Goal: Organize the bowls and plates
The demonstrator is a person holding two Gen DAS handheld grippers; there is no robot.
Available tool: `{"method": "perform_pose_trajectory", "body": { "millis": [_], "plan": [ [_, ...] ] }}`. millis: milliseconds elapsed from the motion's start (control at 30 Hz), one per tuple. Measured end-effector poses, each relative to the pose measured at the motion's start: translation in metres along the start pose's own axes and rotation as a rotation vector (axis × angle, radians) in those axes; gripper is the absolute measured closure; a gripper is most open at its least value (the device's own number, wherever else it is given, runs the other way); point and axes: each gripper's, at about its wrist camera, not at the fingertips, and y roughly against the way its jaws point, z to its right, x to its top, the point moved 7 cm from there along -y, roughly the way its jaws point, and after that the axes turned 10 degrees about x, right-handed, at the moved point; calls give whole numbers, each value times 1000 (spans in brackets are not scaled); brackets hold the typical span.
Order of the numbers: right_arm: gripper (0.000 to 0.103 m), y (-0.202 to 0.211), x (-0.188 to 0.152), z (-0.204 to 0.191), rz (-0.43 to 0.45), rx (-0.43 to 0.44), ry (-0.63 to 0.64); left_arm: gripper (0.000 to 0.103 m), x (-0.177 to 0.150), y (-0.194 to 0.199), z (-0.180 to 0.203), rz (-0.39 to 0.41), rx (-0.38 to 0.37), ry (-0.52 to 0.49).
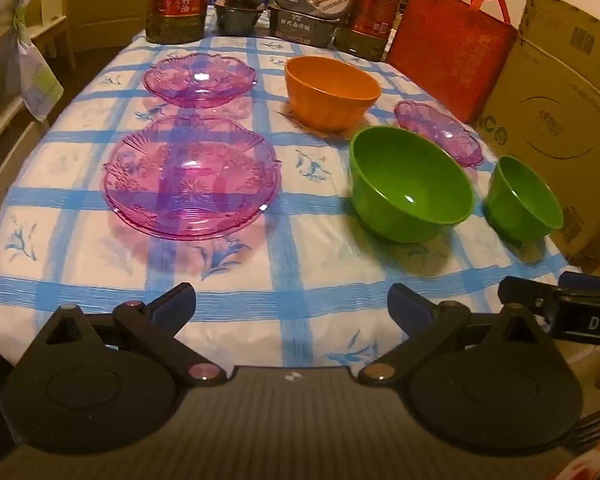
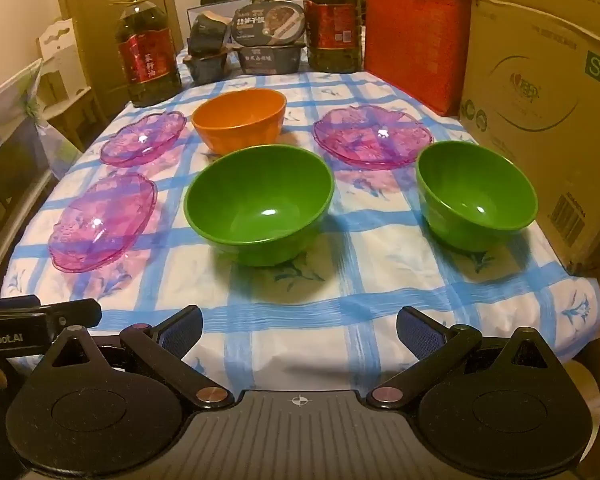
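Three clear pink plates lie on a blue-checked tablecloth (image 1: 284, 296): a near one (image 1: 191, 178) (image 2: 102, 222), a far left one (image 1: 199, 79) (image 2: 142, 140) and one at the right (image 1: 440, 132) (image 2: 372, 136). An orange bowl (image 1: 332, 92) (image 2: 239, 120) stands at the back. A large green bowl (image 1: 410, 184) (image 2: 259, 204) and a smaller green bowl (image 1: 522, 200) (image 2: 476, 196) stand nearer. My left gripper (image 1: 292, 304) hangs open over the table's near edge, in front of the near pink plate. My right gripper (image 2: 299, 328) is open too, in front of the large green bowl. Both hold nothing.
Two big oil bottles (image 2: 148, 56) (image 2: 332, 20), stacked food boxes (image 2: 270, 40) and dark bowls (image 2: 208, 48) line the back edge. A red bag (image 2: 416, 40) and a tall cardboard box (image 2: 540, 100) stand along the right side. A chair (image 1: 4, 60) is at the left.
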Motion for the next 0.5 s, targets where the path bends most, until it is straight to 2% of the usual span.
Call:
{"method": "perform_pose_trajectory", "body": {
  "millis": [100,167,267,500],
  "plan": [
    [0,0,1,1,6,-4,4,2,-1,-3,-1,-9,-20,3],
    [0,0,1,2,6,-8,3,2,-2,-2,-3,-5,-3,15],
    [0,0,-1,-7,7,-12,2,2,-2,-1,-8,14,-19,16],
    [0,2,0,-5,4,-6,8,2,-1,5,3,18,1,-3]
  ]
}}
